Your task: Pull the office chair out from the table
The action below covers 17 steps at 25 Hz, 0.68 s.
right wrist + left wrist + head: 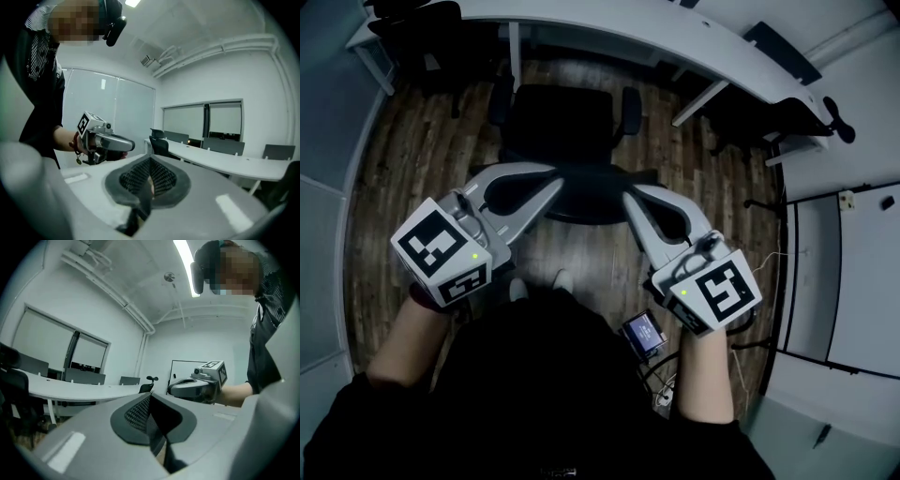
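Chair (pixel 567 122), black, upper centre of frame, beside curved tabletop (pixel 675 37). Left tongs (pixel 555 180), right tongs (pixel 630 195): both closed, empty, tips near chair back.

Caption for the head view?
Left gripper and right gripper, both shut and empty, held over the office chair by the white table.

My left claw (pixel 555 178) and right claw (pixel 630 195) are pale grey, with long curved jaws lined by dark, dimpled pads (pixel 160 178). Each carries a white cube (pixel 442 255) printed with black square markers, and a small green light (pixel 475 254). I wear a black short-sleeved top (pixel 534 375) and a red wrist band (pixel 75 143) on my left wrist.
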Available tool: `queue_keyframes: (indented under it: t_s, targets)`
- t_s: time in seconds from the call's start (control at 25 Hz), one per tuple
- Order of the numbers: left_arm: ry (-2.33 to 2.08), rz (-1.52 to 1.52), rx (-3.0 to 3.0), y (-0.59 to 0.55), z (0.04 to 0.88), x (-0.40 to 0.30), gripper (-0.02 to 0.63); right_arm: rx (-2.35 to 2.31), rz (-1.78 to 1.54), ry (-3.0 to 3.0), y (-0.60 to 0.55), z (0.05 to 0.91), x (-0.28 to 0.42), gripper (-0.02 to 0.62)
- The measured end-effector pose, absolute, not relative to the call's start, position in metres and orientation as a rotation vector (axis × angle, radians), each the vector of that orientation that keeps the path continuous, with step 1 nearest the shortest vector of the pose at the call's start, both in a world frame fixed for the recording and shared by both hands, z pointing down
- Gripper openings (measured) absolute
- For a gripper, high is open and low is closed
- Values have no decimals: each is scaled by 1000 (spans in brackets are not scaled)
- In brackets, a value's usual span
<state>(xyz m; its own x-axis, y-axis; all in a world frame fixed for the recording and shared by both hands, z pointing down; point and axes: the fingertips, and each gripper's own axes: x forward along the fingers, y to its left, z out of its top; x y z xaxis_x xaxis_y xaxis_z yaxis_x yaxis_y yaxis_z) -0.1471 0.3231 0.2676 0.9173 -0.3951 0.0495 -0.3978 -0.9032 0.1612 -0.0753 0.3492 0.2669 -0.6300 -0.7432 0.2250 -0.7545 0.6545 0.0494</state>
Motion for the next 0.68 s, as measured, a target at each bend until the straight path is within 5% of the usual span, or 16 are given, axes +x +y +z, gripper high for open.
queue_keyframes:
  t_s: [0.68]
  targets:
    - [-561,178,3012,328,282,-123,6,1236,64,-2598,340,281,-46,0]
